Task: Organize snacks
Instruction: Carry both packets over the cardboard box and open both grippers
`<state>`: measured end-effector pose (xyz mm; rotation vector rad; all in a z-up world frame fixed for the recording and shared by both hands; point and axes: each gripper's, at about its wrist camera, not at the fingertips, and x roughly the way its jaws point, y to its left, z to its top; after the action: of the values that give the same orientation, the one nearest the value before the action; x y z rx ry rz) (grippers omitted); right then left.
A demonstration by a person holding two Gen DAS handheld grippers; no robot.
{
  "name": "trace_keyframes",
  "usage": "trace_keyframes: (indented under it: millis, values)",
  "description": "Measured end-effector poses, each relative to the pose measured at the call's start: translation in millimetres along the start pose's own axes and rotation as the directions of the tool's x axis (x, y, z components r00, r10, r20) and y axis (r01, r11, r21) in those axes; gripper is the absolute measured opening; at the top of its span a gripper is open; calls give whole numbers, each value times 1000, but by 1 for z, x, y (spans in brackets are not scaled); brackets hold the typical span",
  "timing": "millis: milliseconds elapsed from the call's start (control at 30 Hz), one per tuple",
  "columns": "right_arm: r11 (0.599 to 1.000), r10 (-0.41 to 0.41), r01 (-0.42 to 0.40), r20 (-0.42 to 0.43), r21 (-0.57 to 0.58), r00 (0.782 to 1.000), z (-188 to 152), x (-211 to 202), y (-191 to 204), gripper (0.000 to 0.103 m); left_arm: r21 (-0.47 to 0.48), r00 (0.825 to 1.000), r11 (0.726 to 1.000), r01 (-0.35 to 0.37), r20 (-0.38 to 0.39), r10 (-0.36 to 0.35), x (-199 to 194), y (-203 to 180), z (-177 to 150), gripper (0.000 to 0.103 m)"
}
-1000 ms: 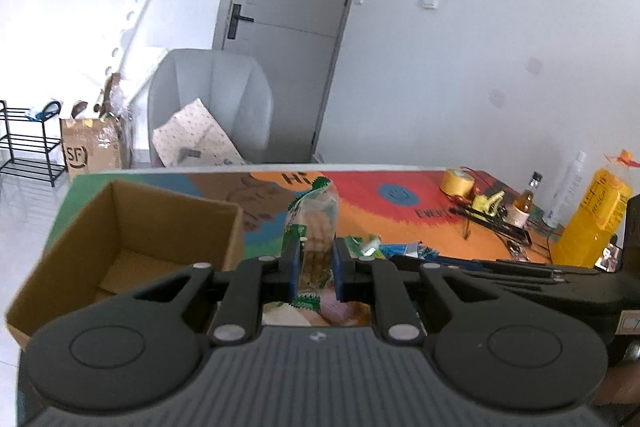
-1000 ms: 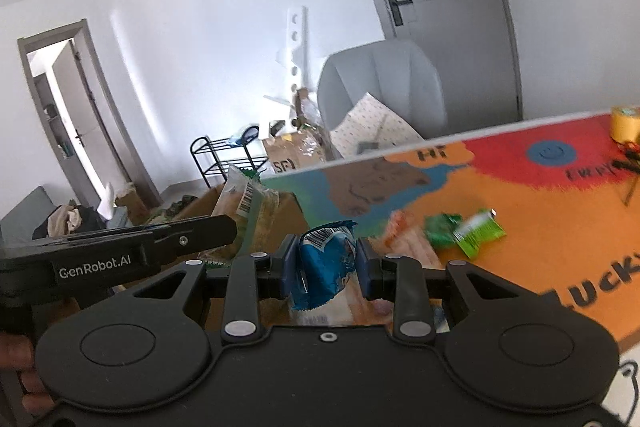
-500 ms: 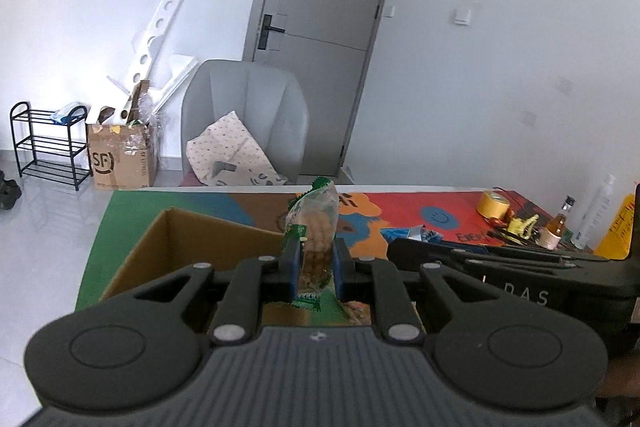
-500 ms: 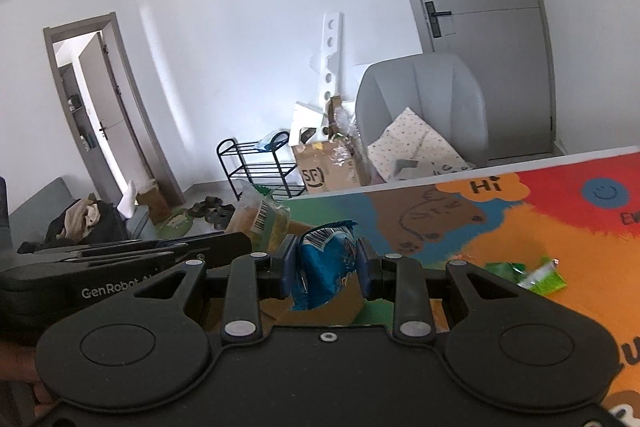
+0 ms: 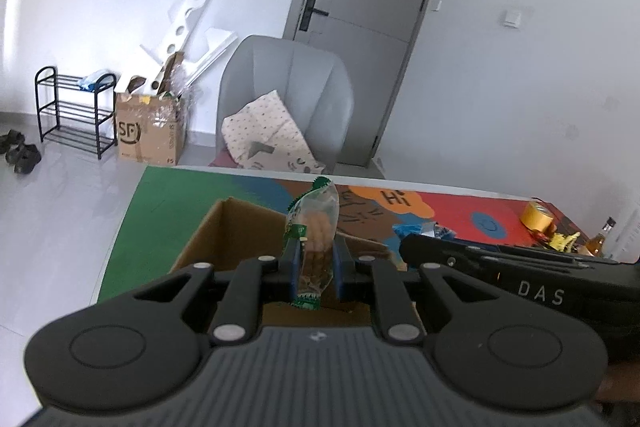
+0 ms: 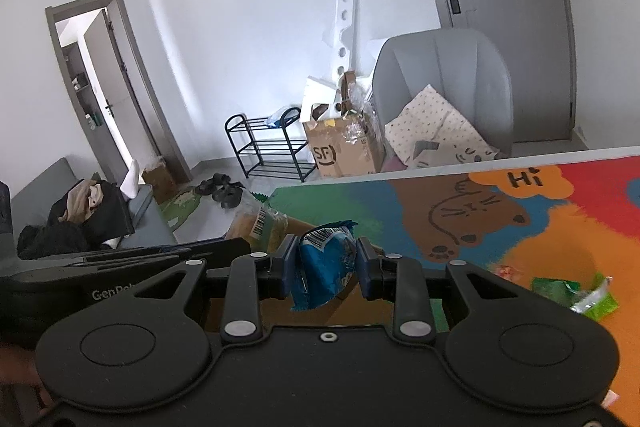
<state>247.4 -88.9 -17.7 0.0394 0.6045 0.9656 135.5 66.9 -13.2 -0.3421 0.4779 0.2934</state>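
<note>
My left gripper (image 5: 315,265) is shut on a clear biscuit packet with green trim (image 5: 316,227), held upright over the open cardboard box (image 5: 224,231) on the colourful mat. My right gripper (image 6: 325,265) is shut on a blue snack packet (image 6: 326,267), which hangs over the same box (image 6: 344,303). In the right wrist view the left gripper's body (image 6: 120,267) sits to the left with the biscuit packet (image 6: 260,227) sticking up. In the left wrist view the right gripper's body (image 5: 520,275) lies on the right with the blue packet (image 5: 420,230) at its tip.
Green snack packets (image 6: 572,293) lie loose on the orange part of the mat (image 6: 560,227). A tape roll (image 5: 536,215) and a small bottle (image 5: 600,237) stand at the table's far right. Beyond the table are a grey chair (image 5: 288,99), a cardboard box (image 5: 148,135) and a shoe rack (image 5: 72,111).
Both grippers have swung left together with their packets and now sit over the cardboard box. The loose green packets have slid toward the right edge of the right wrist view.
</note>
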Motion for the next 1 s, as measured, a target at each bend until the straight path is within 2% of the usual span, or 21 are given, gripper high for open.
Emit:
trace_keyframes:
  millis: [100, 200, 333, 400, 500, 567, 667, 767, 867, 1000]
  values:
    - [1000, 8, -8, -21, 1, 1000, 0, 10, 1, 29, 0, 1000, 1000, -4, -17, 4, 9, 7, 0, 16]
    - [1000, 16, -16, -37, 2, 999, -1, 17, 2, 29, 13, 999, 999, -46, -3, 46, 12, 10, 0, 18]
    - [1000, 25, -25, -56, 5, 998, -1, 24, 5, 29, -22, 998, 998, -59, -24, 59, 14, 19, 0, 19]
    - [999, 37, -37, -66, 6, 997, 0, 27, 6, 30, -30, 997, 997, -76, -22, 75, 12, 21, 1, 24]
    - [998, 54, -53, -71, 14, 996, 2, 29, 8, 38, -40, 996, 995, -94, -8, 93, 6, 24, 1, 42]
    - [999, 45, -44, -65, 11, 997, 3, 27, 9, 41, -46, 994, 993, -109, 7, 109, 1, 25, 1, 57]
    - [999, 43, -41, -60, 23, 997, 3, 20, 8, 42, -44, 991, 991, -128, 37, 130, -6, 24, 2, 74]
    - [999, 27, -25, -51, 43, 998, 2, 11, 4, 48, -44, 986, 988, -147, 70, 150, -15, 20, 1, 84]
    - [999, 2, 0, -45, 49, 999, -1, 4, -1, 55, -36, 984, 988, -148, 94, 150, -20, 15, 0, 89]
    - [997, -22, 25, -35, 73, 999, -7, -12, -10, 59, -25, 983, 988, -153, 98, 155, -23, 7, -4, 95]
